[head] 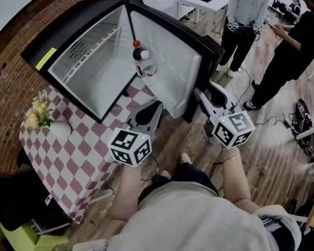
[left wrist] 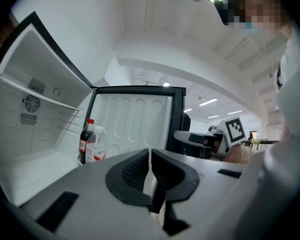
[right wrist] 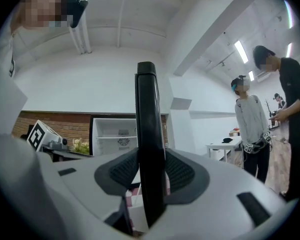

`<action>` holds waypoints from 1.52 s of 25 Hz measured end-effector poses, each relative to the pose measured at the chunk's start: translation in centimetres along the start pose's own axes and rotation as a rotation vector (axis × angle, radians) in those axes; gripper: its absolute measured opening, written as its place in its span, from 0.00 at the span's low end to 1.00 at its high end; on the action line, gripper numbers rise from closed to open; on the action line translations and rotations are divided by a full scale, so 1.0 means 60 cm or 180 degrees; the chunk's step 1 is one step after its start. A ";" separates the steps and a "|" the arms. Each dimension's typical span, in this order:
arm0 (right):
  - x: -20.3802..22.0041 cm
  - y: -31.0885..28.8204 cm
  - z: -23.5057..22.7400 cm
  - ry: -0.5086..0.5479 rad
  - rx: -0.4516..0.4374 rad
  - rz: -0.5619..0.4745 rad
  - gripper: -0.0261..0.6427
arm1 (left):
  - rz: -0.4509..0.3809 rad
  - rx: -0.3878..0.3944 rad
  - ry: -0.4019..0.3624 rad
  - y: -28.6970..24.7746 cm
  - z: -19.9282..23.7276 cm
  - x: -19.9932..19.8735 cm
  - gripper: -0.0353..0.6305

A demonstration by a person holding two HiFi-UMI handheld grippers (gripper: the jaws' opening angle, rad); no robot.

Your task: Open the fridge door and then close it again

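Fridge (head: 94, 72) sits on a checked table (head: 68, 150), its door (head: 170, 61) swung wide, nearly square to the fridge front, liner facing the person. Right gripper (head: 201, 94) is at the door's outer free edge, the side farthest from the fridge hinge. Its own view shows the black edge standing upright between the pads with both pads on it, so a mid-width grip on the door; how hard it pinches is not clear from here. Left gripper (left wrist: 150, 164) is pinched closed with nothing in it, hanging in front of the fridge, low, between cabinet and door. Two bottles (head: 143, 60) stand in the door shelf on the hinge side: one dark with a red cap, one clear. Handling guess: the door is a stiff, flat panel, light for its size and smooth plastic, so the pads could slide off if pulled at an angle. The free edge is the right hold, with most leverage from the hinge. The loaded shelf adds a little swing weight, and the bottles may rattle or tip if it is slammed. The open half looks done; closing is what's left.
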State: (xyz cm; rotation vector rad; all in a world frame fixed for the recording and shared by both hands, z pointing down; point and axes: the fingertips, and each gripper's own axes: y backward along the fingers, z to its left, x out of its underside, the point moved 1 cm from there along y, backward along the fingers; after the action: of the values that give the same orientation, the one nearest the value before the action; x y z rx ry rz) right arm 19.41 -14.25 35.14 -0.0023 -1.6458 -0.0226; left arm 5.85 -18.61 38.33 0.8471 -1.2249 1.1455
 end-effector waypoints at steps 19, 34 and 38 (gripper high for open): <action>0.020 -0.066 0.236 0.0203 -0.0809 0.0179 0.36 | -0.0228 -0.0767 0.0012 0.165 0.081 -0.016 0.08; 0.021 -0.157 0.410 0.0111 -0.1900 0.0156 0.31 | -0.0298 -0.1455 -0.0044 0.288 0.175 -0.034 0.08; 0.019 -0.185 0.438 0.0125 -0.2012 0.0161 0.30 | -0.0331 -0.1594 -0.0010 0.311 0.205 -0.042 0.08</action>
State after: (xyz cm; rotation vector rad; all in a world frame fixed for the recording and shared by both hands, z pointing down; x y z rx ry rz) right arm -7.02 -24.93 34.16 -0.5214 -1.5389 -0.4990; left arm -15.26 -26.10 36.47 0.5236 -1.3737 0.7053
